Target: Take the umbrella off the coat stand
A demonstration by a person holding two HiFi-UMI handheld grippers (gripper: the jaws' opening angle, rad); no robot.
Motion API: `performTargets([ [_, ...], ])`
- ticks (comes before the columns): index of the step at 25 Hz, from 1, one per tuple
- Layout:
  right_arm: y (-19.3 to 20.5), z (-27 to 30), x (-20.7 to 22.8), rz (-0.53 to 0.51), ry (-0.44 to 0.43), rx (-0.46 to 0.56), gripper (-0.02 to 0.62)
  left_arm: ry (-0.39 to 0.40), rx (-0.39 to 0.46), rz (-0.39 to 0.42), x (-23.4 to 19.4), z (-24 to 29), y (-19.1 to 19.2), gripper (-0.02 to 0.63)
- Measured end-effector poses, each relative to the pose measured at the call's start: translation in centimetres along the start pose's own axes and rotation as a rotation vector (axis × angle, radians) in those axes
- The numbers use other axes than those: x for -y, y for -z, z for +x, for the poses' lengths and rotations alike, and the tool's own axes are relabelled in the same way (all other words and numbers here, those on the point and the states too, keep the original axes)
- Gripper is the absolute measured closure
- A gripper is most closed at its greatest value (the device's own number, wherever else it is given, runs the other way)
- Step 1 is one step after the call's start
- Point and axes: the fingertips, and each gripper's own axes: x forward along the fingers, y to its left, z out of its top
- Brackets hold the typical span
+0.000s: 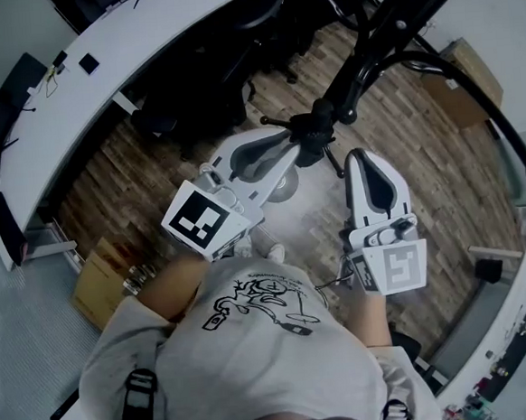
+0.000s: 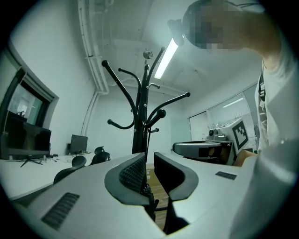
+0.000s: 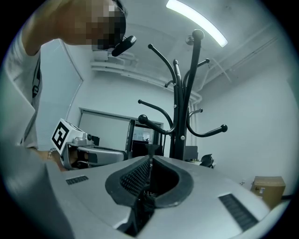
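Note:
The black coat stand (image 2: 140, 126) rises in front of both grippers, its curved hooks ending in round knobs. It also shows in the right gripper view as the coat stand (image 3: 180, 126), and from above as the coat stand (image 1: 384, 23). I see no umbrella in any view. My left gripper (image 1: 296, 140) points toward the stand's lower pole. A narrow gap shows between the jaws of the left gripper (image 2: 149, 161), with nothing in it. My right gripper (image 1: 357, 155) is held beside it, and the tips of the right gripper (image 3: 150, 161) touch with nothing held.
A long white desk (image 1: 99, 90) curves along the left, with black office chairs (image 1: 191, 101) beside it. One cardboard box (image 1: 457, 81) stands at the right and another cardboard box (image 1: 101, 281) at the lower left. The floor is wood planks. A monitor (image 2: 78, 142) sits far off.

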Motion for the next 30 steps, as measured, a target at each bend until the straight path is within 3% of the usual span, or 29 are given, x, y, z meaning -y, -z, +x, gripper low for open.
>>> performTargets([
  [11, -1.4, 5.4, 2.9, -0.011, 0.023, 0.012, 0.538, 0.053, -0.002, 0.039, -3.3, 5.2, -1.2, 0.509],
  [24, -1.2, 7.1, 3.6, -0.012, 0.013, 0.002, 0.518, 0.103, -0.058, 0.073, -2.7, 7.2, 1.1, 0.483],
  [30, -1.3, 7.5, 3.5, -0.004, -0.023, 0.012, 0.539, 0.098, -0.070, 0.072, -2.9, 7.7, 1.6, 0.483],
])
